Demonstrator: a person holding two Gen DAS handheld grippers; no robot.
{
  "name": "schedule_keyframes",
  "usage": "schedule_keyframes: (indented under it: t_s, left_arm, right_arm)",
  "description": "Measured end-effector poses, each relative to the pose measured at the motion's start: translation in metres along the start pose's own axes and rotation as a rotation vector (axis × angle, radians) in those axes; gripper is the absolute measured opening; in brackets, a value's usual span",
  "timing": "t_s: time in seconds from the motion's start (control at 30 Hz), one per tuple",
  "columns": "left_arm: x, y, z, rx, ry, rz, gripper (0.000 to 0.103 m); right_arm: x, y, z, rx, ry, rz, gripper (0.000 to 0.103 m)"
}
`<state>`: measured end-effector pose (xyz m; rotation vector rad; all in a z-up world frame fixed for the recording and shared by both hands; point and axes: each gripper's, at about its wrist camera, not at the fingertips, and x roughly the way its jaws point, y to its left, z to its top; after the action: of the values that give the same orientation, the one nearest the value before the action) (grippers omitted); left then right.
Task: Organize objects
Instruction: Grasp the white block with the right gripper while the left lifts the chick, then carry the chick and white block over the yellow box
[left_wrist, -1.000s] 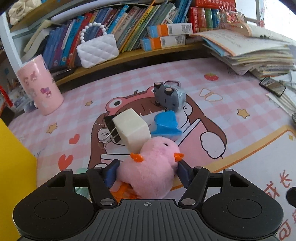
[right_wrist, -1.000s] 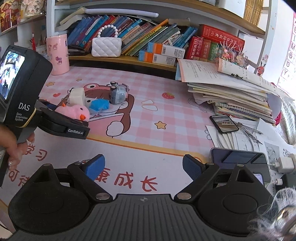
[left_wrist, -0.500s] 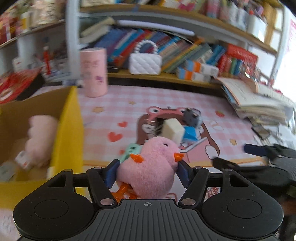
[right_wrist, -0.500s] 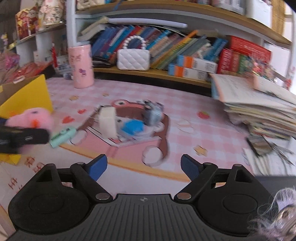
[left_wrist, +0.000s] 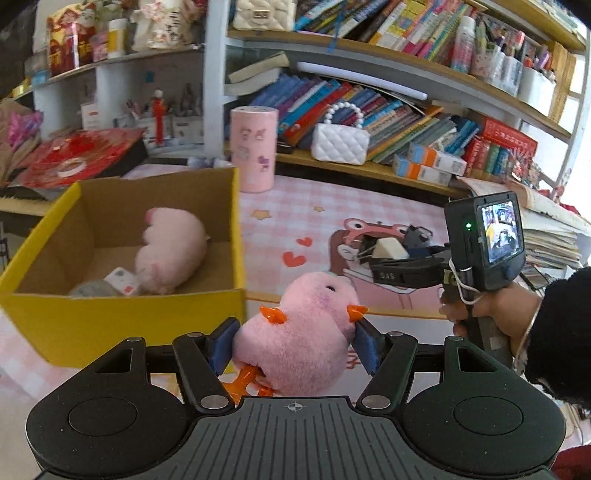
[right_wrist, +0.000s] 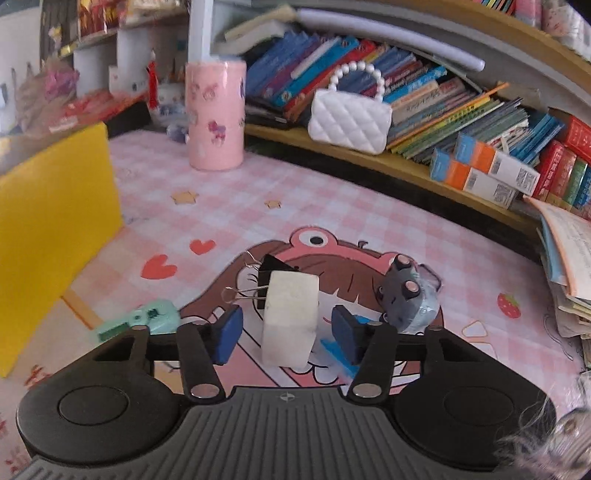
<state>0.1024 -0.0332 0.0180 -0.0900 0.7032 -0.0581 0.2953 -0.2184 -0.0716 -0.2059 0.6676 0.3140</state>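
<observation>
My left gripper (left_wrist: 293, 347) is shut on a pink plush chick (left_wrist: 301, 328) and holds it above the mat, just right of a yellow cardboard box (left_wrist: 122, 317). A pink plush pig (left_wrist: 170, 251) lies in the box. My right gripper (right_wrist: 286, 334) is open, its blue pads either side of a white block (right_wrist: 290, 319) without touching it. A black binder clip (right_wrist: 271, 267) lies behind the block, a grey toy car (right_wrist: 404, 297) to the right, a blue piece (right_wrist: 338, 350) under the right pad. The right gripper also shows in the left wrist view (left_wrist: 399, 267).
A mint green item (right_wrist: 147, 319) lies left of the right gripper. A pink cylinder (right_wrist: 216, 114), a white quilted purse (right_wrist: 349, 118) and rows of books stand at the back. A pile of papers (right_wrist: 569, 266) sits at the right. The box wall (right_wrist: 48, 229) is at the left.
My left gripper has carried the chick left and back toward the box. My right gripper has moved in low over the mat and now brackets the white block.
</observation>
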Motion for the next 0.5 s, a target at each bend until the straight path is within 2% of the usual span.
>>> schedule_keyframes:
  t_s: [0.07, 0.1, 0.13, 0.33, 0.5]
  left_arm:
    - [-0.003, 0.005, -0.002, -0.01, -0.002, 0.006, 0.065]
    - [-0.004, 0.008, -0.003, -0.015, -0.003, 0.005, 0.065]
    - [-0.005, 0.01, -0.004, -0.018, -0.004, 0.002, 0.065]
    - [-0.009, 0.016, -0.009, -0.014, -0.016, -0.041, 0.065]
    - [-0.009, 0.022, -0.011, -0.015, -0.017, -0.084, 0.065]
  right_arm:
    - [0.005, 0.001, 0.0, 0.002, 0.016, -0.007, 0.038]
    - [0.004, 0.001, -0.001, 0.006, 0.015, -0.004, 0.03]
    - [0.001, 0.002, -0.002, 0.01, 0.011, -0.001, 0.026]
    - [-0.033, 0.008, -0.01, 0.049, -0.003, -0.022, 0.025]
    - [-0.079, 0.022, -0.019, 0.119, 0.0, -0.019, 0.025]
